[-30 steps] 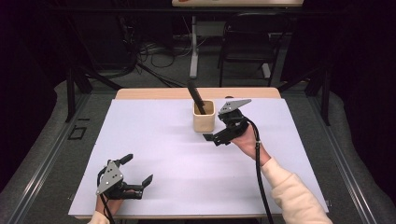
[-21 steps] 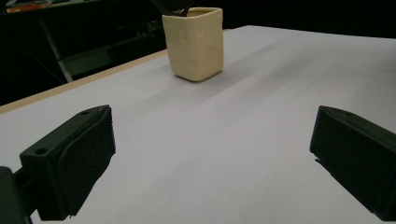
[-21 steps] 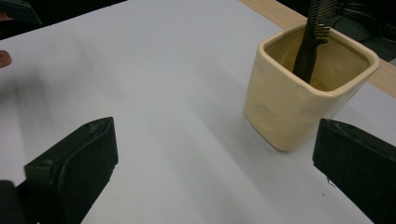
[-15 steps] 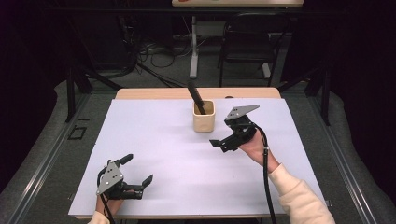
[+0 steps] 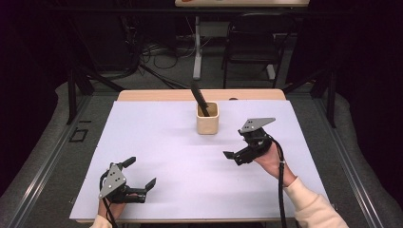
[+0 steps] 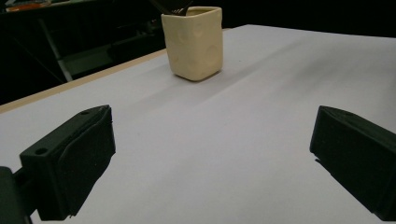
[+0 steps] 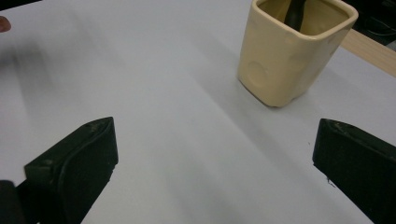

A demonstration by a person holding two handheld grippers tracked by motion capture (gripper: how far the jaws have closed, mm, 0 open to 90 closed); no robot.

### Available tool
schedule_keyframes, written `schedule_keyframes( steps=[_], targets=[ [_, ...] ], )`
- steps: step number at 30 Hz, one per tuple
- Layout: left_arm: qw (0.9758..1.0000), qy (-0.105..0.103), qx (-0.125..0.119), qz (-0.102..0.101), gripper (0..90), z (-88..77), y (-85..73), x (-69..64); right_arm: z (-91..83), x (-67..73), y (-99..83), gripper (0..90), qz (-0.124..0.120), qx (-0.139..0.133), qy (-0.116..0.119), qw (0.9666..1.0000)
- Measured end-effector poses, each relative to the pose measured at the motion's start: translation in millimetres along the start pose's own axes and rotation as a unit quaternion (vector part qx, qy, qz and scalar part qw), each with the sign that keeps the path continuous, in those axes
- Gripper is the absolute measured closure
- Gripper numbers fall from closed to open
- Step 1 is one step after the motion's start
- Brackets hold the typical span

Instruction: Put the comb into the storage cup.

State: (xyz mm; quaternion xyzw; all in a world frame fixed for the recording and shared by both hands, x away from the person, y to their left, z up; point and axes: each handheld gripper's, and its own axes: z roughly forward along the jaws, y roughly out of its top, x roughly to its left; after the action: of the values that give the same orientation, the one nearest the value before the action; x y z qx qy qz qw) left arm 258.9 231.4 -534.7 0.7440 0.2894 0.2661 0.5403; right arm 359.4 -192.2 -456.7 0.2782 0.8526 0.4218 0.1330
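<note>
**One cup, two open grippers**

A white-covered table [image 5: 157, 142] is seen against a dark room. One cream, square-sided ceramic cup [image 5: 207, 118] with shallow dimples is stood upright near the far edge's middle; one black utensil handle [image 5: 198, 97] is leaned inside. The right hand-held gripper [image 5: 236, 157] is held just right of the cup, jaws apart. The left hand-held gripper [image 5: 140, 177] is rested at the near-left, jaws spread, empty.

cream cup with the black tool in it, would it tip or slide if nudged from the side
The cream cup looks squat and flat-based, so it would probably slide on the smooth white table cover. Its glazed look suggests it is slippery and breakable. The leaning black tool might shift or rattle.
</note>
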Motion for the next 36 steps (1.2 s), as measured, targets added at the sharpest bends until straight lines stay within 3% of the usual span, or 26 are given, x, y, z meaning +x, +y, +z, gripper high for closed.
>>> schedule_keyframes(
  steps=[16, 36],
  targets=[
    [1.0, -0.001, 0.002, -0.002, 0.1, 1.1, -0.4, -0.9, -18.1, 14.9, -27.0, 0.0, -0.009, 0.005, -0.012, 0.9999],
    [1.0, -0.002, 0.005, 0.002, 0.1, 1.7, -0.6, -1.0, -26.1, 29.4, -65.4, 0.0, -0.008, -0.001, -0.04, 0.9992]
  ],
)
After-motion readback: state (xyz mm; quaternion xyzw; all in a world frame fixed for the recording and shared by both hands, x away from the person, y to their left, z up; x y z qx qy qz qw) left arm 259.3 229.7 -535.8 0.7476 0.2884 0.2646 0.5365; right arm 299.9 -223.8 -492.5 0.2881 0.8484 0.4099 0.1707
